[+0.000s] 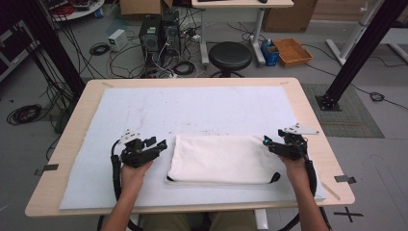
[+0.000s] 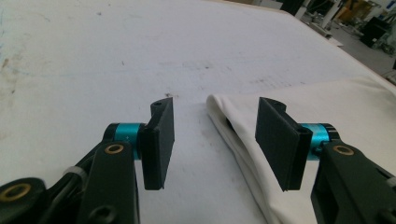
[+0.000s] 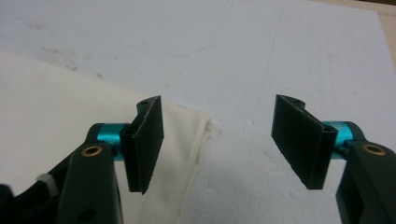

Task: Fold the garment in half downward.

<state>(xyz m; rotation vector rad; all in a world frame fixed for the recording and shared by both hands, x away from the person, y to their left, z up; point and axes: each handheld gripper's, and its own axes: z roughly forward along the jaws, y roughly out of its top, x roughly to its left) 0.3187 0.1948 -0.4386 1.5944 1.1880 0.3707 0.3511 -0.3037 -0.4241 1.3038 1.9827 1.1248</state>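
Wooden table (image 1: 308, 103) w/ a white felt-like mat (image 1: 192, 108) over most of it. Folded cream cloth bag (image 1: 219, 159), soft, rectangular, black strap at its near edge, lies flat mid-mat. Left gripper (image 1: 162, 144) at its left end, right gripper (image 1: 265, 141) at its right end; both held level, jaws parted, nothing gripped.

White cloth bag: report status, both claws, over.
Left claw open, right claw open, nothing held. Folded white cloth bag flat on the white mat between them. Nothing in the way.
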